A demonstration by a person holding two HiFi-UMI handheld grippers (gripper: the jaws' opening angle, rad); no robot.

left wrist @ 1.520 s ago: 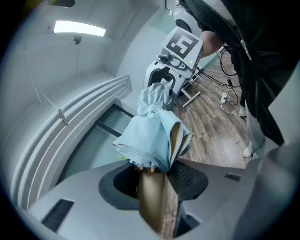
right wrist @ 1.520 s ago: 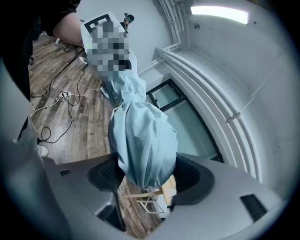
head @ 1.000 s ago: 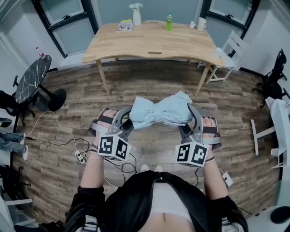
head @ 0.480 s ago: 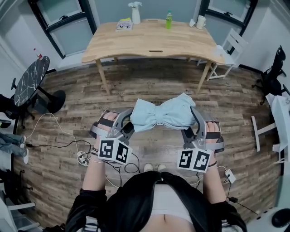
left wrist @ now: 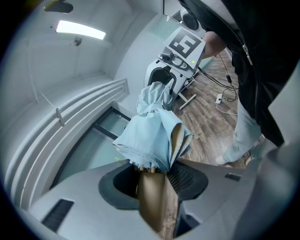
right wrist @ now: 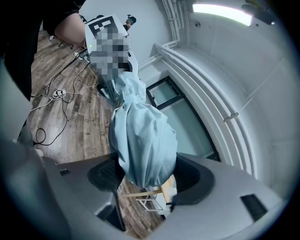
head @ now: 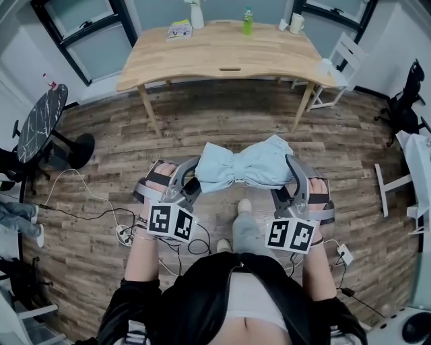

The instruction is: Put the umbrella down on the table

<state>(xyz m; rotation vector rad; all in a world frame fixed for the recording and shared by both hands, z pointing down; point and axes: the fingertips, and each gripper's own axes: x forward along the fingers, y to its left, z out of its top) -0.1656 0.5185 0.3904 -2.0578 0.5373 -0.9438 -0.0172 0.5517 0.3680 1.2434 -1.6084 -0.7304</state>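
Observation:
A folded light-blue umbrella (head: pixel 242 165) hangs level in the air between my two grippers, over the wooden floor. My left gripper (head: pixel 192 183) is shut on its left end, where the fabric edge and rib tips show (left wrist: pixel 154 133) between the jaws (left wrist: pixel 152 176). My right gripper (head: pixel 287 178) is shut on the other end, with bunched cloth (right wrist: pixel 143 140) filling the gap between its jaws (right wrist: pixel 145 180). The wooden table (head: pixel 222 60) stands some way ahead, at the top of the head view.
On the table's far edge stand a white spray bottle (head: pixel 196 13), a green bottle (head: pixel 247 20), a mug (head: pixel 295 23) and a book (head: pixel 178 29). A white chair (head: pixel 340 64) is at its right end, a round dark table (head: pixel 40 121) at the left. Cables (head: pixel 101 215) lie on the floor.
The table has slid a little up the head view. A leg and shoe now show on the floor between the grippers. Both grippers still hold the umbrella the same way.

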